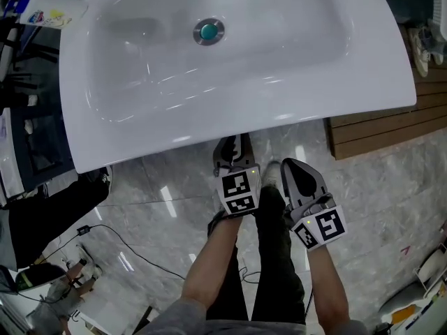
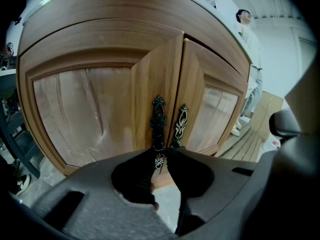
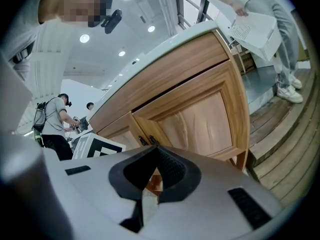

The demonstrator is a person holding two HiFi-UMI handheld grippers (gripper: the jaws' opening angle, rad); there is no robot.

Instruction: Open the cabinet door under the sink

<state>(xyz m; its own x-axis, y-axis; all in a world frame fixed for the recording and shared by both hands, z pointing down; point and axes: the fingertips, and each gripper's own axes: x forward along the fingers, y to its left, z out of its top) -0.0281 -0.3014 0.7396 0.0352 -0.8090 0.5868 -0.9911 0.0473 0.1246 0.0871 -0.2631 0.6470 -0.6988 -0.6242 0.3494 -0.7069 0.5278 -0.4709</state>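
Cabinet door (image 2: 95, 109): fills frame centre.
Left gripper (image 2: 160, 153): fingers (image 2: 134, 179) pinching door handle (image 2: 158, 116) at its lower end.
Right gripper (image 3: 154, 150): fingers (image 3: 172, 171) pressed together.

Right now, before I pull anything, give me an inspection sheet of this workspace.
Surface: glossy tiled floor, with a white sink above it.
Job's things: wooden cabinet; its two doors meet in the middle, left door handle beside right door handle.
Clutter: white packet by the sink's corner.
Grippers: left gripper closed on the left door handle's lower end; right gripper shut, empty, apart from the cabinet.
Cables: black cable across the floor.
Surroundings: wooden slats; a bystander nearby.
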